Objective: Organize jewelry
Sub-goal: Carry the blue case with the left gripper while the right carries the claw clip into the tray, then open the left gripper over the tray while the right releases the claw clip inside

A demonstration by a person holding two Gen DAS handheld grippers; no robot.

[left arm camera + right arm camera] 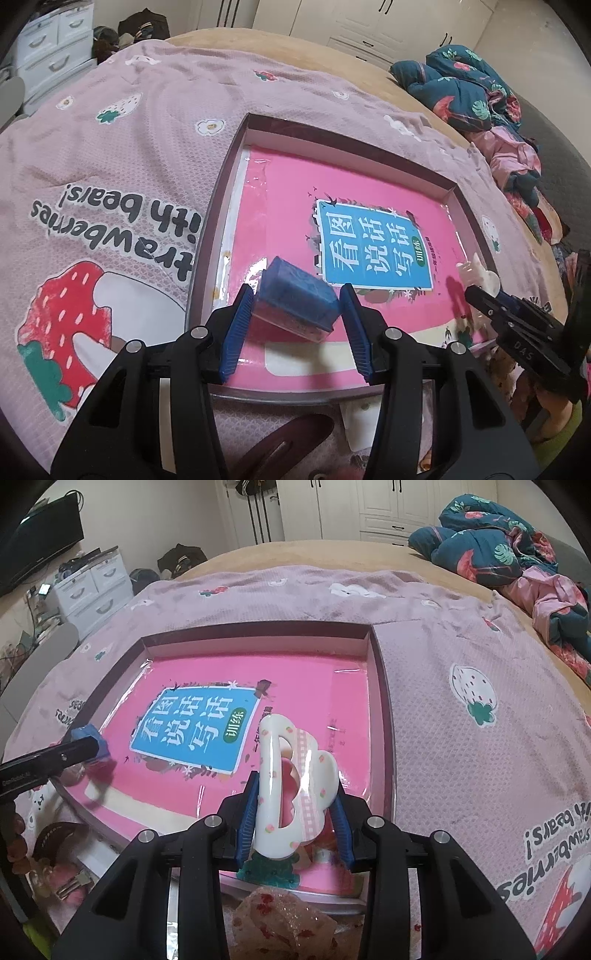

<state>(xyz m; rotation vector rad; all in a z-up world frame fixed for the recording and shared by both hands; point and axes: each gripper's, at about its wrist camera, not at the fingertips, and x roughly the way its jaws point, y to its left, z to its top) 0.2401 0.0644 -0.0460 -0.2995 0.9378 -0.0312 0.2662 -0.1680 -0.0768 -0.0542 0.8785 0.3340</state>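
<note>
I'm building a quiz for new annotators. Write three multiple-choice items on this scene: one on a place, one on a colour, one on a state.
1. Where does the pink book lie?
A. Inside the shallow tray
B. On the floor
C. On the drawers

2. What colour is the small box between the left gripper's fingers?
A. Green
B. Blue
C. Yellow

3. What is the right gripper doing?
A. Open, holding nothing
B. Shut on a necklace
C. Shut on the white hair clip

Answers:
1 A, the tray's walls run around the book on the bed cover.
2 B, its lid and sides show blue in the left wrist view.
3 C, the clip stands clamped between the blue finger pads.
</note>
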